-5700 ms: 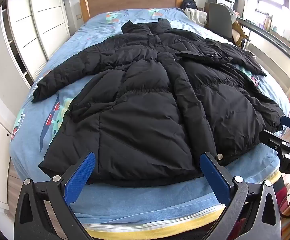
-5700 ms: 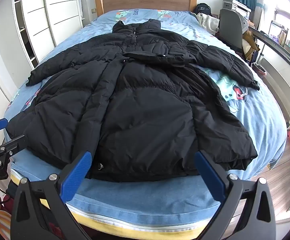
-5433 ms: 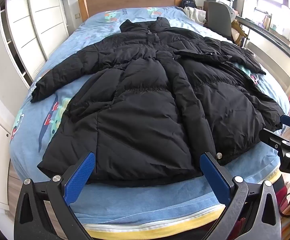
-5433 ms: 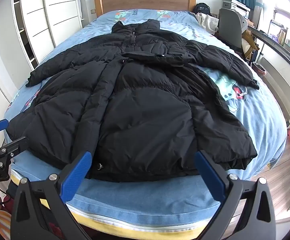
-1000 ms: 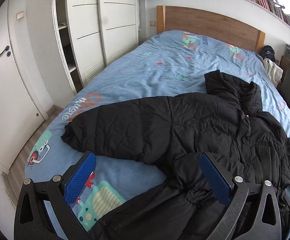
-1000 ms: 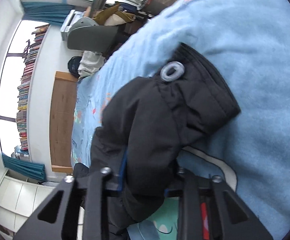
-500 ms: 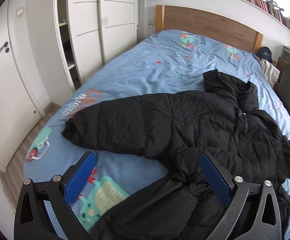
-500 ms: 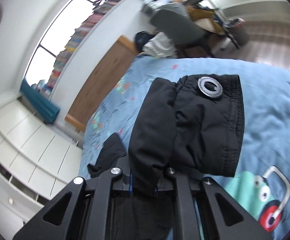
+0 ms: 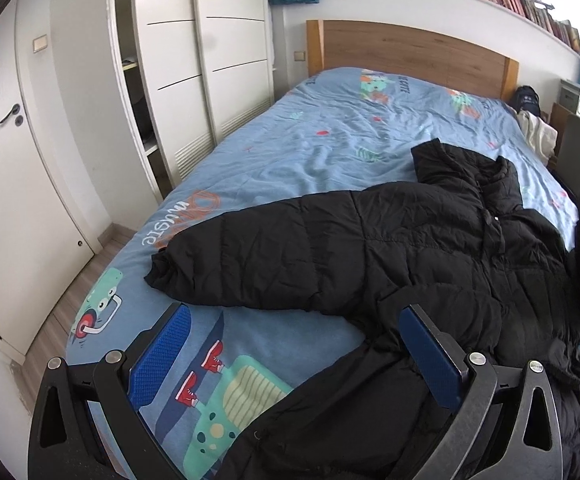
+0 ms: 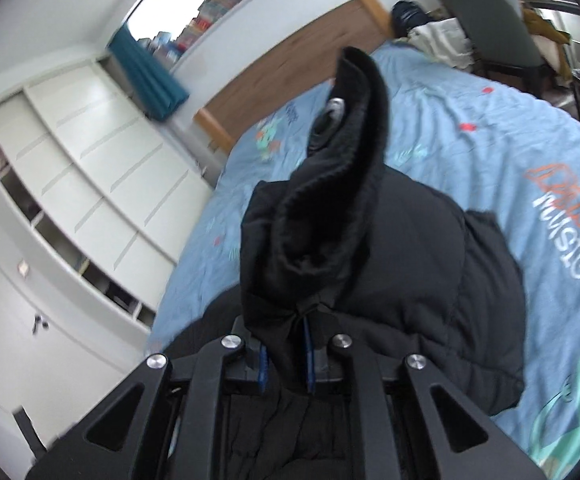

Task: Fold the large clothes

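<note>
Black coat (image 9: 429, 248) spread on blue bed (image 9: 329, 136); white wardrobe (image 9: 202, 72) beside.

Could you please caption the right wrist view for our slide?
Right gripper shut on black coat's sleeve cuff, lifted above the blue bed.

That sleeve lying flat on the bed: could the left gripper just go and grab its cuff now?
Probably yes. The left gripper is open and empty, and the sleeve cuff lies uncovered on the blue bedspread just ahead, with nothing between them.

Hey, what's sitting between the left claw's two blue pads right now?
In the left wrist view, the left claw stands open over blue bedsheet and the black coat; it grips nothing.
</note>
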{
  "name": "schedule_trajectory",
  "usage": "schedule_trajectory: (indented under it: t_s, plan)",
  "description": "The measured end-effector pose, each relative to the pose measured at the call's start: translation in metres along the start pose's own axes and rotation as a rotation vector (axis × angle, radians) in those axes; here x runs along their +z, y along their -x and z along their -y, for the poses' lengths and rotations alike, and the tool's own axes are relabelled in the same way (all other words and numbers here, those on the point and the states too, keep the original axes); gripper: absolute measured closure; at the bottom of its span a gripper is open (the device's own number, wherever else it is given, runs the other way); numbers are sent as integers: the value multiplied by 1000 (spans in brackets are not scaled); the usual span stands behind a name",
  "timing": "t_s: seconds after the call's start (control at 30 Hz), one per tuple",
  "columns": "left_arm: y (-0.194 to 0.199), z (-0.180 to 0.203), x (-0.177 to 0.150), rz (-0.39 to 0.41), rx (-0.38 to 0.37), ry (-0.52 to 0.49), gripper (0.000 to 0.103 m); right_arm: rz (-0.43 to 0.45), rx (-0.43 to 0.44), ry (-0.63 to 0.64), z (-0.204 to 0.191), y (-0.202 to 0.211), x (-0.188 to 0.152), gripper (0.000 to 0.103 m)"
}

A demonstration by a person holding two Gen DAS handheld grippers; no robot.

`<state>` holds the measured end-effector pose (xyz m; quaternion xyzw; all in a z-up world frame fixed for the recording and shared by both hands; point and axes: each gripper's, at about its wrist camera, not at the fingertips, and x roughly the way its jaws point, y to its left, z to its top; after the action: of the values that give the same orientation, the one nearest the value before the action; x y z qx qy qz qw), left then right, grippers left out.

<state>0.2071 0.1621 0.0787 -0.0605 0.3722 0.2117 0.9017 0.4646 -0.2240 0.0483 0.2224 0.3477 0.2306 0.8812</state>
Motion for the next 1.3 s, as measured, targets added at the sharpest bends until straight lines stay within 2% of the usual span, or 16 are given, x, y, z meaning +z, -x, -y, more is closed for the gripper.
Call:
schedule_trajectory:
  t_s: [0.23,0.4,0.53,0.57,0.63,0.67,0.7,0.83,0.9,1.03,1.13,1.23,1.3]
  plan:
    - [-5,1,-3,-40,-10,5,1,-205,-49,147,-39,-69,-65,90]
    - [-12,-3,-10,-73,1,15,1,-314,-104,205,-40,-103,-112,90]
    - [-13,-2,-12,-85,-5,15,1,-375,-155,236,-36,-114,-135,87]
    - [-12,1,-12,-85,-13,6,1,-378,-158,243,-33,-117,-132,85]
    - [-9,7,-13,-85,-28,-11,1,-381,-147,238,-32,-116,-133,71]
    - [-9,10,-13,-86,-32,-19,1,-391,-130,240,-34,-113,-134,52]
    - [-8,15,-13,-87,-38,-28,1,-394,-125,254,-36,-113,-134,40]
    - [-5,34,-12,-87,-68,-64,1,-413,-93,327,-56,-101,-139,38]
    - [-4,46,-12,-89,-96,-85,1,-417,-47,343,-62,-84,-144,38]
    - [-10,73,-9,-109,-156,-123,1,-372,-15,359,-63,-49,-134,38]
    - [-19,101,-3,-121,-199,-139,1,-294,-72,363,-45,-21,-112,38]
    - [-31,134,3,-134,-248,-141,1,-208,-201,375,-16,-1,-83,38]
    - [-42,164,9,-149,-295,-140,1,-183,-248,354,2,3,-66,38]
